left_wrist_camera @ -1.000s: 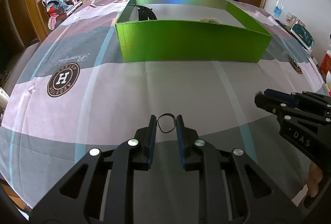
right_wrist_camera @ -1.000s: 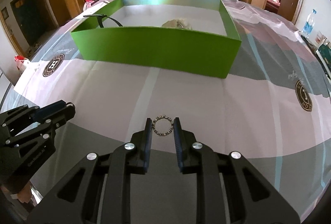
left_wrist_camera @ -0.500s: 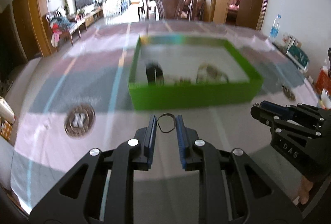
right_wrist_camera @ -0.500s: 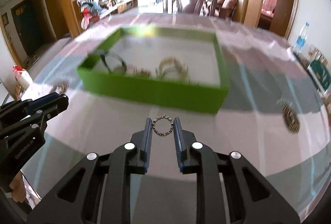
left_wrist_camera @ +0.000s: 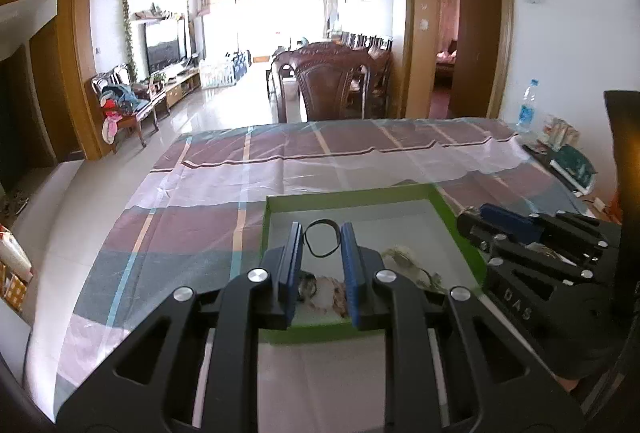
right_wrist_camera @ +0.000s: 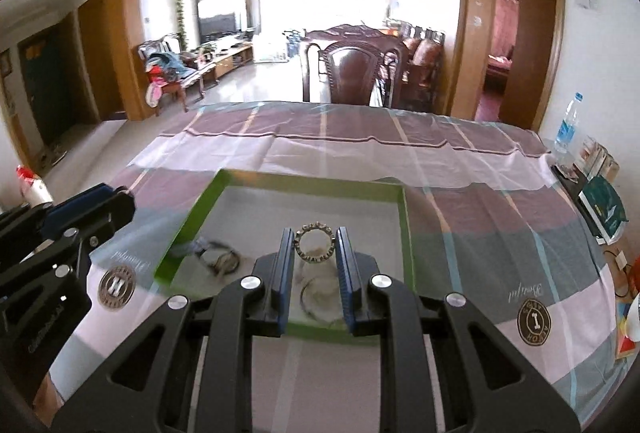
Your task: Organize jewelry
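Jewelry sits in both tongs: the left gripper (left_wrist_camera: pixel 320 245) is clenched on a thin black elastic loop (left_wrist_camera: pixel 320 238), the right gripper (right_wrist_camera: pixel 314 245) on a beaded metal ring bracelet (right_wrist_camera: pixel 314 243). Both hang above the open green cardboard box (right_wrist_camera: pixel 406 229), where other pieces lie on its white floor.
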Demonstrator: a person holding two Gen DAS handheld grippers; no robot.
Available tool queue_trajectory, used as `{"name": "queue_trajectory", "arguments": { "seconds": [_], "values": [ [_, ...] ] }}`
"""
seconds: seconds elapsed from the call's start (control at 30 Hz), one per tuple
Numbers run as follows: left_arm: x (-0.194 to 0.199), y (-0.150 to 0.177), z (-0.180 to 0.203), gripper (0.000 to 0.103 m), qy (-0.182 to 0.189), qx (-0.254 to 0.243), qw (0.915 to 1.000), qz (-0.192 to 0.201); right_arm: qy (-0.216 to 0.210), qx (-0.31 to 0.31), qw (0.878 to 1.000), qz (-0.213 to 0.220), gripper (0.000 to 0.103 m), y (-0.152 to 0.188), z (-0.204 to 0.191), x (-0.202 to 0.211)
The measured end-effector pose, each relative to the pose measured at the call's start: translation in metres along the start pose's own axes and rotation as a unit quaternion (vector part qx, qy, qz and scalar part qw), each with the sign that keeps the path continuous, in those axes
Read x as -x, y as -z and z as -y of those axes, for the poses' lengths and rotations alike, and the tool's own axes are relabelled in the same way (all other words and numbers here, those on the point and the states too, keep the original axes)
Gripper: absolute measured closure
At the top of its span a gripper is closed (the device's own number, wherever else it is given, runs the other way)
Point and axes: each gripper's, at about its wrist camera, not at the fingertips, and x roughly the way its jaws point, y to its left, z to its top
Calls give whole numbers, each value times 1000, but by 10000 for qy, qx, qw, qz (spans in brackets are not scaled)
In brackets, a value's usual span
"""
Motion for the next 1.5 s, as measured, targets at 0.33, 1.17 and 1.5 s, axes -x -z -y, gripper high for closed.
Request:
{"name": "queue_trajectory", "arguments": {
  "seconds": [0.33, 1.17, 1.5],
  "values": [
    [-105, 16, -2, 83, -149, 143, 9953, -950, 128, -456, 9952, -858, 82, 15, 18, -93],
    [5, 52, 5, 30, -451, -12, 9987, 247, 102, -27, 9999, -9, 23, 49, 13, 5],
    [60, 111, 17, 10, -642, 37, 9965, 538, 319, -321, 9967, 671, 9, 112, 18, 58]
  ]
}}
